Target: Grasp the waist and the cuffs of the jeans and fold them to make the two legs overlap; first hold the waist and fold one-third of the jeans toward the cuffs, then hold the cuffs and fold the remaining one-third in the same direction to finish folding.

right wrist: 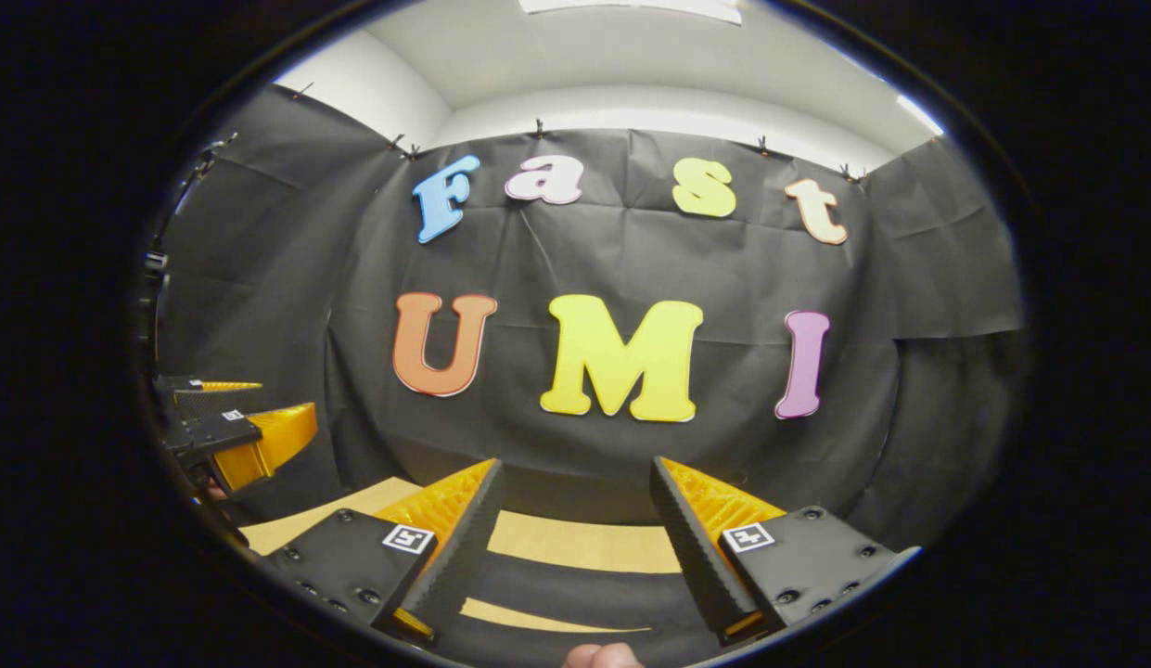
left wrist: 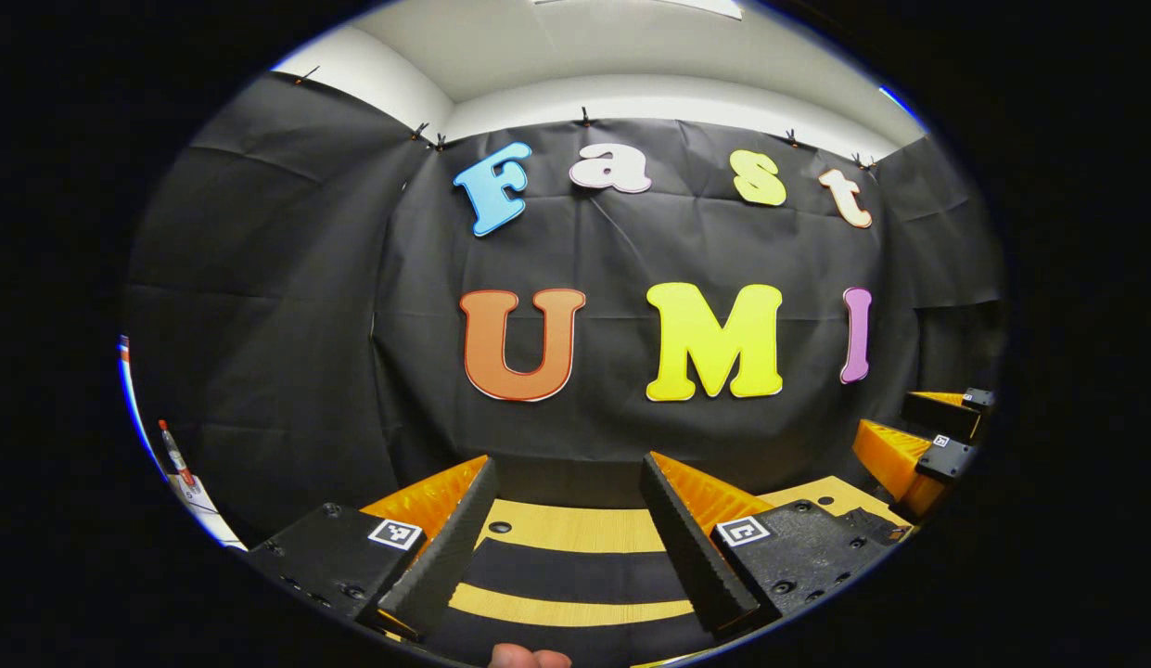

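The left hand-held gripper (left wrist: 569, 464), black with orange ribbed finger backs, has its two fingers spread well apart with nothing between them. It hovers over a light wooden table (left wrist: 575, 531). The right hand-held gripper (right wrist: 575, 464), built the same, is likewise spread wide and holds nothing. Each gripper also appears at the edge of the other's view, so they sit side by side.

Between the fingers in both views, dark bands (left wrist: 575, 573) cross the pale wood. They are flat, matte and almost black. Whether they are the jeans cannot be told, since no waist, cuff or seam can be made out.
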`<state>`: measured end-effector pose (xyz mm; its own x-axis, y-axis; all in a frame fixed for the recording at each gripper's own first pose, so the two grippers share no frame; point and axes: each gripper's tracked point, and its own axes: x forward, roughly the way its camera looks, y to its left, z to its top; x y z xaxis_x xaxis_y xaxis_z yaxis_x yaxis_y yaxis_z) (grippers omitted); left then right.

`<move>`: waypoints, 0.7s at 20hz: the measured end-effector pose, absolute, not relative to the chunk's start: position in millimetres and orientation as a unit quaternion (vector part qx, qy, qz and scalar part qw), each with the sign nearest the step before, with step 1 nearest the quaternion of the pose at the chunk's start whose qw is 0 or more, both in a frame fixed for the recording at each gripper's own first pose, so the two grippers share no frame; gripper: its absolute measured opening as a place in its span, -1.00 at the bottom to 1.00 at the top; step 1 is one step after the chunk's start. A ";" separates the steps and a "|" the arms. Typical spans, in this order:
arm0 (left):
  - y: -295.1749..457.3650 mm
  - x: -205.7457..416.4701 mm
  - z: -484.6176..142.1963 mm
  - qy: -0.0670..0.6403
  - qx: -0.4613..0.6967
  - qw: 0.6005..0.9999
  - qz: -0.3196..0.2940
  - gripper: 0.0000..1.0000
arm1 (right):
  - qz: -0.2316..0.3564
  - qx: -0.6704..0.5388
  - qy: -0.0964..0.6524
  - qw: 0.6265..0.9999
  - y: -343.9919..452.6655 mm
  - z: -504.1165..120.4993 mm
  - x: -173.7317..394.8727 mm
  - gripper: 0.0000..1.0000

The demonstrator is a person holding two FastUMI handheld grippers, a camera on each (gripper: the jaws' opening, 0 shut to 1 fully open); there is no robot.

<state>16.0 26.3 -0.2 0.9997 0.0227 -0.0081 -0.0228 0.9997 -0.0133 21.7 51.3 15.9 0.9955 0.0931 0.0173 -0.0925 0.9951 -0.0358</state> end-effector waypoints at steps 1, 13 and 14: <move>25.9 15.5 2.8 0.002 -0.004 1.000 0.012 0.98 | 0.046 -0.016 -0.012 0.999 49.6 17.3 21.5 0.89; 24.9 10.0 -1.8 0.007 -0.007 1.000 0.023 0.99 | 0.035 -0.014 0.000 0.999 18.0 5.7 25.1 0.89; 27.5 10.2 -2.9 0.006 -0.012 1.000 0.024 0.99 | 0.026 -0.018 -0.002 0.999 8.3 7.9 25.7 0.89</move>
